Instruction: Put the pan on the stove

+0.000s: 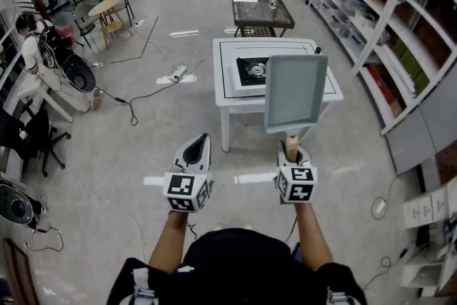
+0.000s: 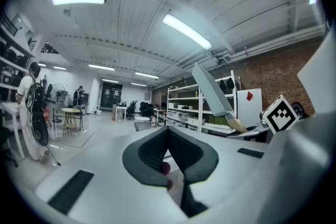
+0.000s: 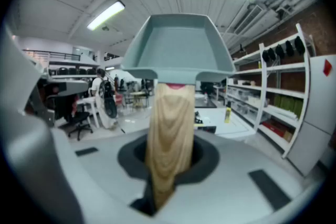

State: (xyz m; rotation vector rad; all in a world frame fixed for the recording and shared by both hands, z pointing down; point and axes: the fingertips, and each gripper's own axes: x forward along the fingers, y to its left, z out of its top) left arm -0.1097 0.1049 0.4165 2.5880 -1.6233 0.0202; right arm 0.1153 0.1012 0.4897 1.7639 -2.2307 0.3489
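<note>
Pan (image 1: 295, 93) in the air, well short of the stove (image 1: 250, 69), blocking sight of part of the counter (image 1: 235, 102). It is tipped up, with its flat face toward the head camera.

- Right gripper (image 1: 290, 148): jaws narrow, clamped on the wooden handle (image 3: 168, 134) only.
- Left gripper (image 1: 202, 140): jaws together, nothing in them.

Risks, as I judge them:
- All the weight sits beyond the grip, so the handle may twist or slide in the jaws and the pan swing down.
- The approach is partly blind, so the pan could land off the burner or knock the counter edge.
- A cable (image 1: 153, 93) lies on the floor to the left and could trip the person if the path drifts that way.
</note>
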